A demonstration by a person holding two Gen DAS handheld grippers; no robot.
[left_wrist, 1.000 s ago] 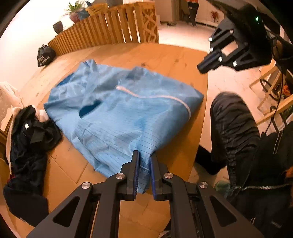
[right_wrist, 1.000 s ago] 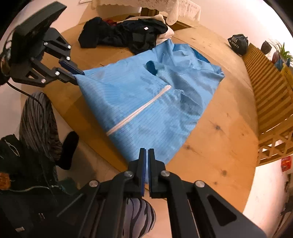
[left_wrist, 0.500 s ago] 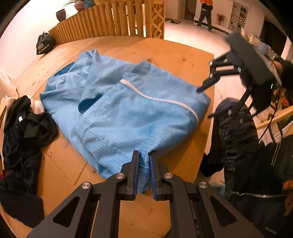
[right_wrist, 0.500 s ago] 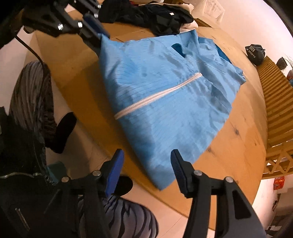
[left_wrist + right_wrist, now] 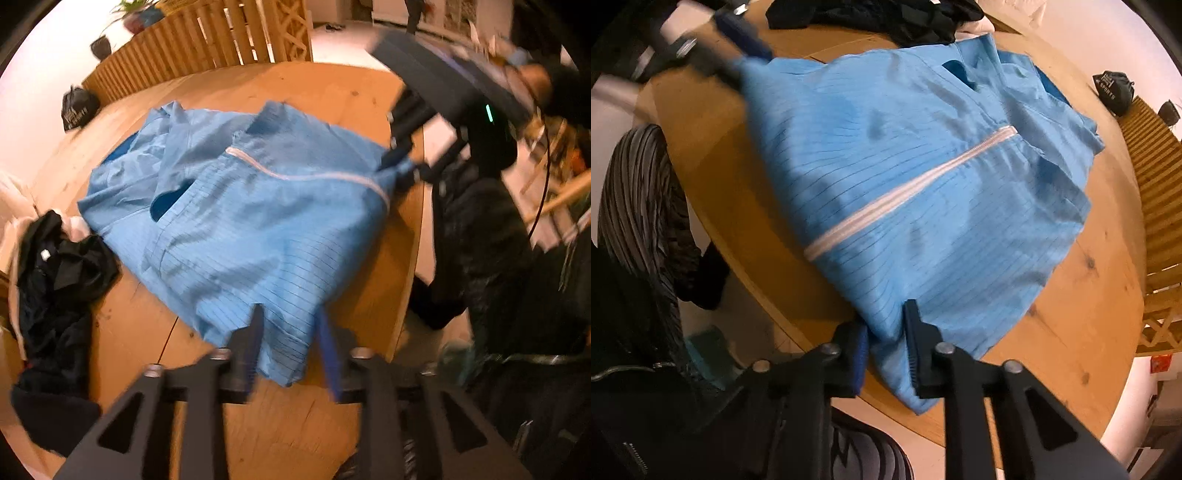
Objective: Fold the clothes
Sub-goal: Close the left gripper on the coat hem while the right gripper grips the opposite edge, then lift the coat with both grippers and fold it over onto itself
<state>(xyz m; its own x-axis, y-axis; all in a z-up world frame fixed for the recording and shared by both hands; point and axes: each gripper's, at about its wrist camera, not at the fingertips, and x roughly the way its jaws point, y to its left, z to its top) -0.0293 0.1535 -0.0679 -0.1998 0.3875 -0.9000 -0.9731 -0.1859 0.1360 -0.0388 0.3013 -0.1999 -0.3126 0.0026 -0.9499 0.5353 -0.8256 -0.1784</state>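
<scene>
Folding looks barely begun: the blue garment lies spread and rumpled across the wooden table, white zipper strip facing up, no clean fold visible yet. One sleeve or collar end is bunched at the far side. A dark pile of other clothes sits at the table's edge beside it, untouched, so most of the work remains, by my reading. Left tool: jaws opening, a near corner of the hem lies between them, pads apparently no longer pressing the cloth; the frame is blurred, so contact is uncertain. Right tool: jaws closing around the opposite near corner, which hangs over the table's rim; cloth sits between the pads, but a gap shows on at least one side, so not yet a firm pinch. Both tools stand at the near hem, one at each corner, with the garment's body stretching away from them toward the fence-like wooden railing.
</scene>
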